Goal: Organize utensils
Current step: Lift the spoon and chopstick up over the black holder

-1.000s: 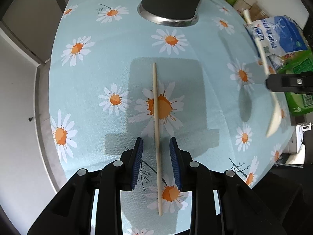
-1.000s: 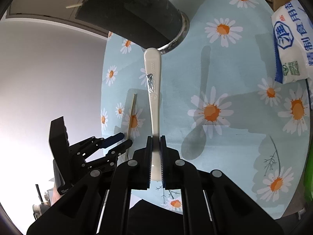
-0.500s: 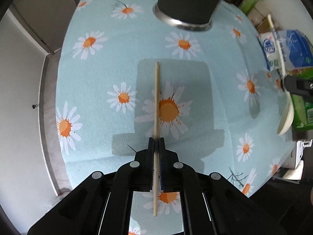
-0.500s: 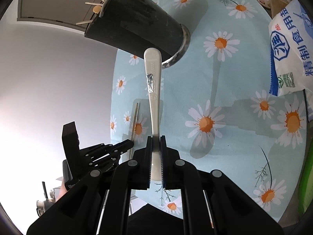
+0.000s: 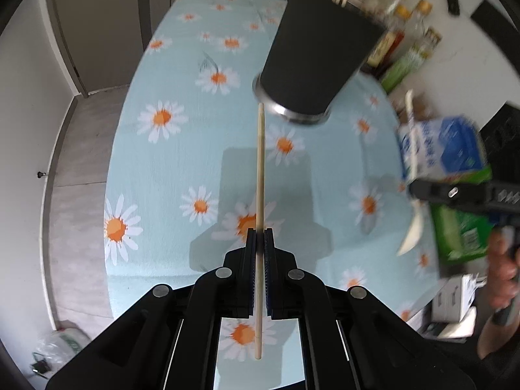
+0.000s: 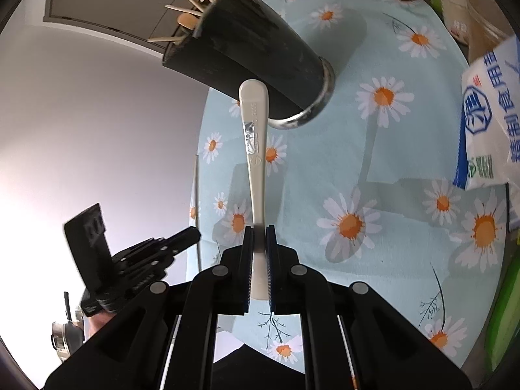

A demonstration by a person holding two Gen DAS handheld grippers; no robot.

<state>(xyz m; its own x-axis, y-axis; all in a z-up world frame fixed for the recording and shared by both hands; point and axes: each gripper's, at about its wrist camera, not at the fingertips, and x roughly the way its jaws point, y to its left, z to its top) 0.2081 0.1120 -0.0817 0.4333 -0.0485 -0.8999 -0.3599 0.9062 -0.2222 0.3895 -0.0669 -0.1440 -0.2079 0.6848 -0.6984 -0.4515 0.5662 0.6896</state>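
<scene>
My left gripper (image 5: 259, 237) is shut on a thin wooden chopstick (image 5: 260, 169), which hangs above the daisy tablecloth (image 5: 169, 162) and points toward the black utensil holder (image 5: 318, 61). Several wooden sticks poke out of the holder's top. My right gripper (image 6: 259, 234) is shut on a cream plastic spoon (image 6: 255, 149), handle end forward, just short of the black utensil holder (image 6: 247, 55). In the left wrist view the right gripper (image 5: 455, 193) shows at the right with the spoon (image 5: 411, 227) blurred. The left gripper (image 6: 182, 239) with its chopstick (image 6: 196, 195) appears at the left of the right wrist view.
A blue and white salt bag (image 5: 442, 149) and green packets (image 5: 461, 234) lie at the table's right side. Bottles and jars (image 5: 406, 32) stand behind the holder. A person's hand (image 5: 502, 269) grips the right tool. The salt bag (image 6: 487, 123) fills the right edge.
My left gripper shut on the chopstick and lifted it off the cloth, tilting up toward the holder. The right gripper with the spoon drew slightly nearer to the holder.
</scene>
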